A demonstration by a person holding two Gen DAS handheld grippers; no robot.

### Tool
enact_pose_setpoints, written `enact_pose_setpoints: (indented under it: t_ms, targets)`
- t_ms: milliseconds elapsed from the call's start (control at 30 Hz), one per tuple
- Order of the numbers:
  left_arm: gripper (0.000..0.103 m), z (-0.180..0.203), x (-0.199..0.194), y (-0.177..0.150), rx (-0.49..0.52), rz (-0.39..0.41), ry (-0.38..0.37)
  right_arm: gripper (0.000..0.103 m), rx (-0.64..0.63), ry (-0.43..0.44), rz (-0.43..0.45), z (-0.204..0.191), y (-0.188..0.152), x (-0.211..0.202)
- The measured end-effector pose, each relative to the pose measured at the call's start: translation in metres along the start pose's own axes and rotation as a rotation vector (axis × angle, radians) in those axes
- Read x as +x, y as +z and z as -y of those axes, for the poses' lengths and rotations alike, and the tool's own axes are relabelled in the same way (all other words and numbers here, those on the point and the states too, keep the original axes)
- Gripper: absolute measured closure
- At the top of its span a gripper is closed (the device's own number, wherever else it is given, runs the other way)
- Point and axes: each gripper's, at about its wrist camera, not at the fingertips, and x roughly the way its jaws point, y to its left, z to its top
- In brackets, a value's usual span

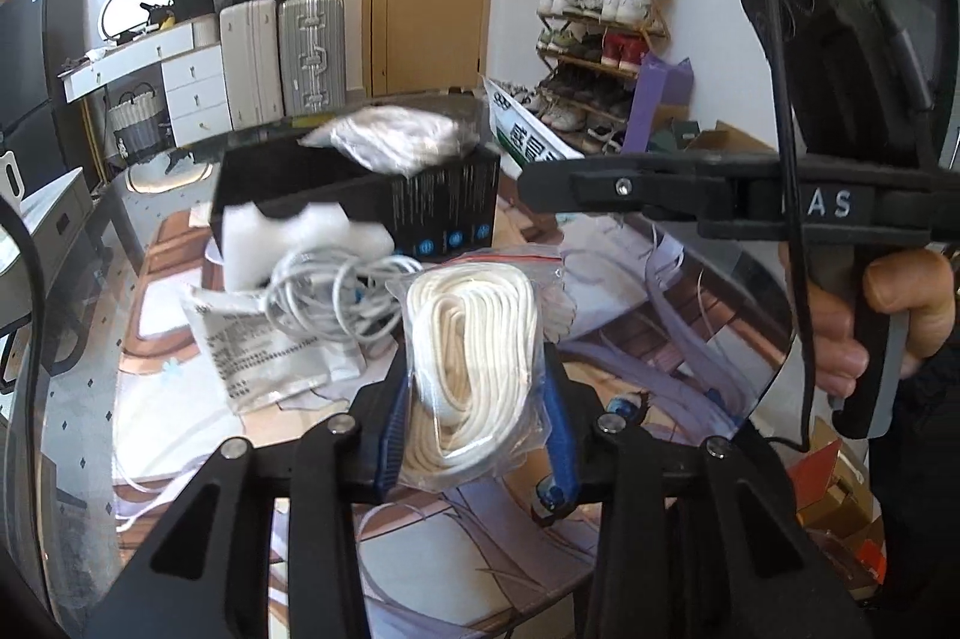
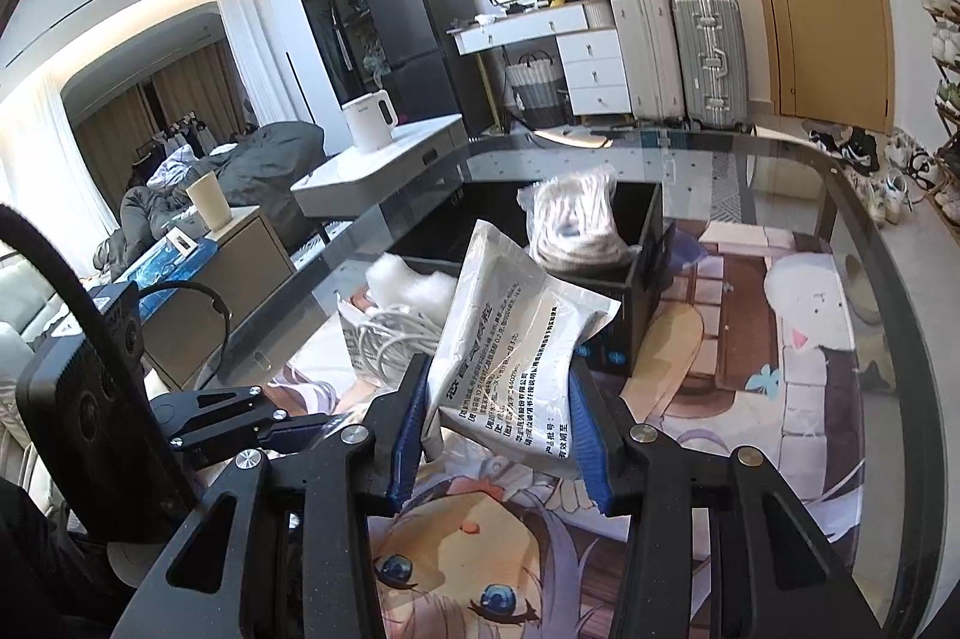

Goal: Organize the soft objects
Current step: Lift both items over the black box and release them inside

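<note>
Over glass table (image 2: 780, 171), clamped pouch (image 2: 516, 339) stands upright.

Black tool (image 2: 498, 435) frames, blue ribbed pads (image 2: 403, 435), silver screws, bare fingers (image 1: 900, 279)

"A S" on hand-held gripper (image 1: 837, 205)

A lived-in home

Suitcases (image 2: 678, 57), a shoe rack (image 1: 600, 39), a fridge (image 2: 414, 57) and a kettle (image 2: 371, 122) stood around a glass table (image 2: 840, 399).
</note>
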Motion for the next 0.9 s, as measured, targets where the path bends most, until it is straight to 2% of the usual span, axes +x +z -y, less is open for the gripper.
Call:
enact_pose_setpoints:
  t_ms: [267,567,900]
  targets:
    - [0.066,-0.011,-0.020,0.010,-0.030,0.062,0.015,0.060,0.008,-0.004,0.041,0.002,0.003,-0.013]
    - [0.066,-0.036,-0.032,0.033,-0.077,0.127,0.065,0.060,0.020,-0.014,0.082,0.005,0.009,-0.022]
    - [0.066,-0.061,-0.025,0.063,-0.072,0.178,0.116,0.060,-0.001,-0.032,0.059,0.003,0.029,-0.007]
